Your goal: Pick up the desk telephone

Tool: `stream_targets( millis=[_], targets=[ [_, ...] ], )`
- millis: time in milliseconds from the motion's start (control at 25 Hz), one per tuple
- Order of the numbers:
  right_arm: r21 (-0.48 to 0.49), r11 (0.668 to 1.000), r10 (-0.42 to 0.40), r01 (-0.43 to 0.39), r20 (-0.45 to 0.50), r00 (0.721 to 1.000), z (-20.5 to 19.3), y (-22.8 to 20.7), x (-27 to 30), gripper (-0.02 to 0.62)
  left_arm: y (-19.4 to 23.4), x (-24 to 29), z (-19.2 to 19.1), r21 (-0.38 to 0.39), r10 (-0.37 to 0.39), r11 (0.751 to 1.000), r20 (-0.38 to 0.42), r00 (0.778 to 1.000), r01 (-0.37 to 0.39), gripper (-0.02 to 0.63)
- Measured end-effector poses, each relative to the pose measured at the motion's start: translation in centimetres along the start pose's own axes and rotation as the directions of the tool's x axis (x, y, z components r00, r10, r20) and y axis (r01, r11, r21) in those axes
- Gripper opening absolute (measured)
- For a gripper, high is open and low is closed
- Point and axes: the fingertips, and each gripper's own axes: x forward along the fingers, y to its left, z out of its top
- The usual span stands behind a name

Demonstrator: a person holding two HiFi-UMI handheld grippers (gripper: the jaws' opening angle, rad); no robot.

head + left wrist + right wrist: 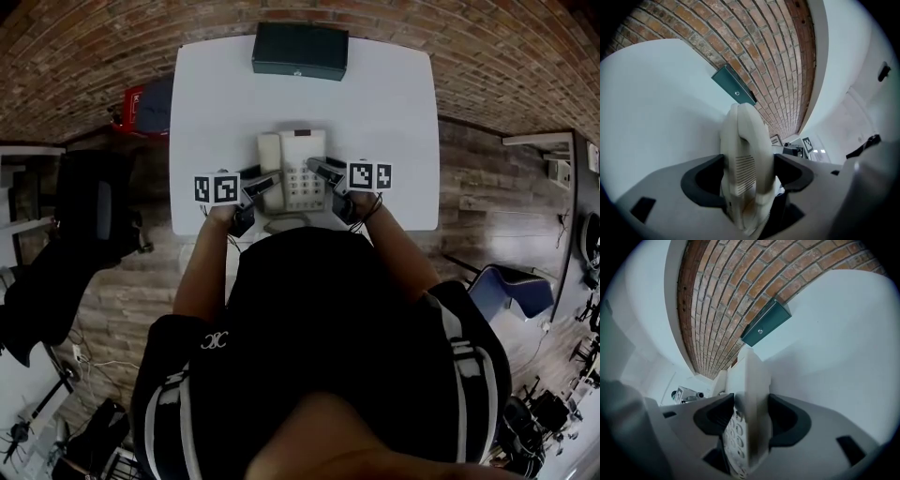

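In the head view the person's dark-shirted torso (328, 319) covers the near edge of the white rectangular desk (216, 94) and the front end of the cream plastic desk telephone (302, 169). Its key print is too small to read, as is the mark on the dark green rectangular box (300, 50). A red object (134, 105) is half hidden by the desk's left edge. In the left gripper view the cream handset (743, 154) blocks the telephone's base, and its lower end sinks out of sight between the 2 black fingers (705, 180) of the left gripper (749, 176). In the right gripper view the blurred keypad (733, 437) runs off the bottom edge.
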Motion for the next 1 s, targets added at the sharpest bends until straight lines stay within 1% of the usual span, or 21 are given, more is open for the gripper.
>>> stream_targets(
  millis=[240, 360, 600, 800, 880, 1000],
  targets=[
    [-0.061, 0.998, -0.016, 0.018, 0.035, 0.999, 0.6, 1.2, -0.6, 0.215, -0.7, -0.4, 0.1, 0.046, 0.011, 0.999, -0.005, 1.0, -0.011, 0.339],
    [-0.073, 0.997, -0.019, 0.023, 0.059, 0.998, 1.0, 1.8, -0.9, 0.215, -1.3, -0.8, 0.7, 0.062, 0.008, 0.998, 0.009, 1.0, -0.009, 0.339],
    [-0.109, 0.994, 0.0, 0.015, 0.137, 0.991, 2.4, 4.4, -1.9, 0.215, -3.2, -2.5, 2.5, 0.096, 0.008, 0.995, 0.071, 0.997, -0.015, 0.336],
    [-0.177, 0.984, 0.027, 0.009, 0.196, 0.98, 4.6, 7.5, -3.4, 0.215, -5.5, -4.3, 4.5, 0.175, 0.004, 0.984, 0.114, 0.994, -0.024, 0.334],
    [-0.203, 0.979, 0.034, 0.013, 0.23, 0.973, 5.8, 8.9, -4.2, 0.215, -6.5, -5.1, 5.7, 0.197, 0.007, 0.98, 0.144, 0.99, -0.035, 0.334],
    [-0.235, 0.971, 0.039, 0.031, 0.286, 0.957, 7.6, 10.9, -5.6, 0.215, -9.1, -6.1, 7.7, 0.231, -0.041, 0.973, 0.198, 0.979, -0.006, 0.333]
  ],
)
